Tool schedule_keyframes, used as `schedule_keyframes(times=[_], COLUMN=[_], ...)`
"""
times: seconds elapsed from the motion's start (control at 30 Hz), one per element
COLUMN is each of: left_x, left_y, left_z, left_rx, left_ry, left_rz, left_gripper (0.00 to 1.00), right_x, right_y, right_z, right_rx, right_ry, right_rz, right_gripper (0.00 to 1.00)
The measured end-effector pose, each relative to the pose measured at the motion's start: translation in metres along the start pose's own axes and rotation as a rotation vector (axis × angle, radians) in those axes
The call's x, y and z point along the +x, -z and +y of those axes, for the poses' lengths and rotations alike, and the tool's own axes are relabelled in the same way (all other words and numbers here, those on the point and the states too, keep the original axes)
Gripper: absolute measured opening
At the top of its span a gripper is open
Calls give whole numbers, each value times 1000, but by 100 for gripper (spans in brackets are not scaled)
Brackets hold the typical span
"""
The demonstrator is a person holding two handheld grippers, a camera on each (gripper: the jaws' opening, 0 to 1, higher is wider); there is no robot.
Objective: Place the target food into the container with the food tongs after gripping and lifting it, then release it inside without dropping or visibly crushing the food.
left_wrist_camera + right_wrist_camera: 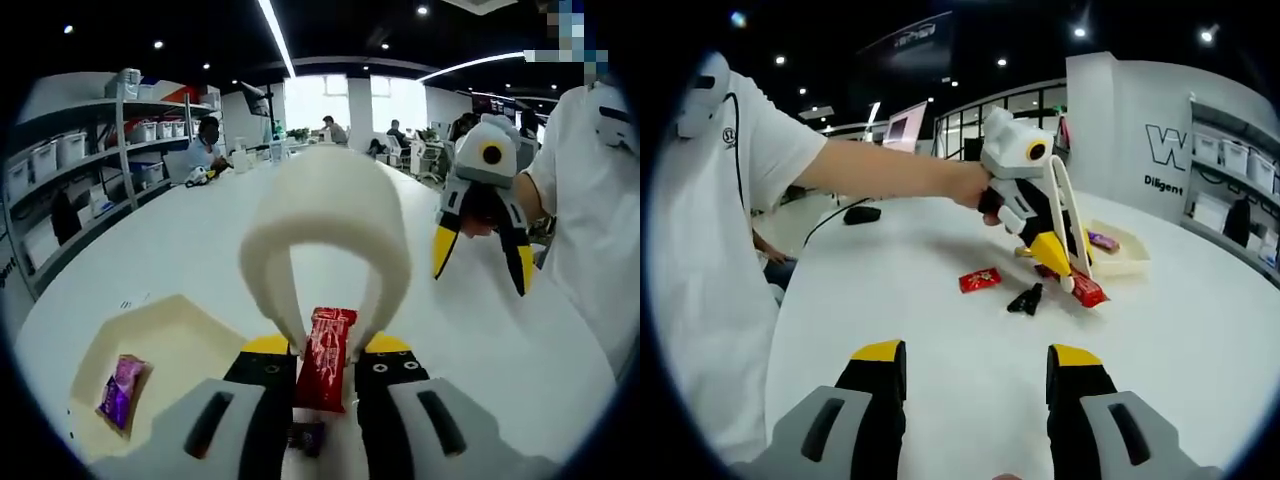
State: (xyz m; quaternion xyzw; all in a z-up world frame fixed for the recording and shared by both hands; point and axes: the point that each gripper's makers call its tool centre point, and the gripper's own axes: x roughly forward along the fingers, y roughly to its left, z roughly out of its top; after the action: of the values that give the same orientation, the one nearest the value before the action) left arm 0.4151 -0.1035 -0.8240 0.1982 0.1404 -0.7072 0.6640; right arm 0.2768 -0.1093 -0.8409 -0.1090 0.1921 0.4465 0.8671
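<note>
My left gripper [327, 346] is shut on white food tongs [330, 200], whose loop arches up ahead of the jaws. The tong tips pinch a red snack packet [322, 378]. In the right gripper view the same tongs [1072, 215] hold this packet [1086, 291] low over the table, just short of the cream container [1127, 262]. I cannot tell whether the packet touches the table. The container [160, 335] lies to the lower left and holds a purple packet [122, 390]. My right gripper [977, 358] is open and holds nothing; it also hovers at the right [482, 275].
A second red packet [980, 279] and a dark packet [1026, 298] lie on the white table [940, 320] near the tongs. A black mouse with a cable [862, 214] sits farther back. A person in white stands at the table's edge [590, 200]. Shelving with bins [70, 150] lines the left.
</note>
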Motion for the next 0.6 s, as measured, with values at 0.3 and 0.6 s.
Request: schedule_keyframes(times=[0.3,0.6], left_x=[-19,-44], left_y=[-4,-14], left_z=[-2,5], left_rx=[14,10], left_ry=[-18,-54], left_rz=[-2,-26], left_gripper=[20,20], right_x=[1,3], right_y=[-1,-2], right_z=[2,4], right_rx=[-3,-6], right_ry=[-4,-10], right_rz=[-2,-9], right_gripper=[53,53])
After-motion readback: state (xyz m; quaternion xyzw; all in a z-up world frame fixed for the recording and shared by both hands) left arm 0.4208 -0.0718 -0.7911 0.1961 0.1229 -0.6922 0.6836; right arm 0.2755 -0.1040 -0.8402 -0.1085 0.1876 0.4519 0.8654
